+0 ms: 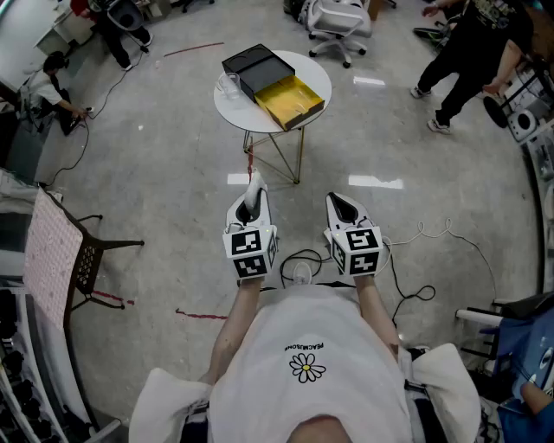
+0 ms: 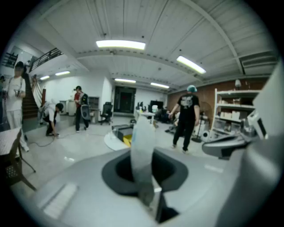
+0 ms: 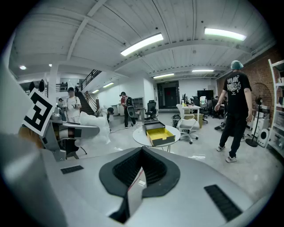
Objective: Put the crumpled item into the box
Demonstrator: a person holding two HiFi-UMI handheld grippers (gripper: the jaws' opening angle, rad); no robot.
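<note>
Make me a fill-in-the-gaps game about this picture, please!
1. The inside of the open box on the round table is coloured ____.
2. The item pinched in the left gripper is coloured ____.
3. The right gripper is shut and holds ____.

Missing words: yellow; white; nothing

A round white table stands near 1 white office chair and a person in black.
</note>
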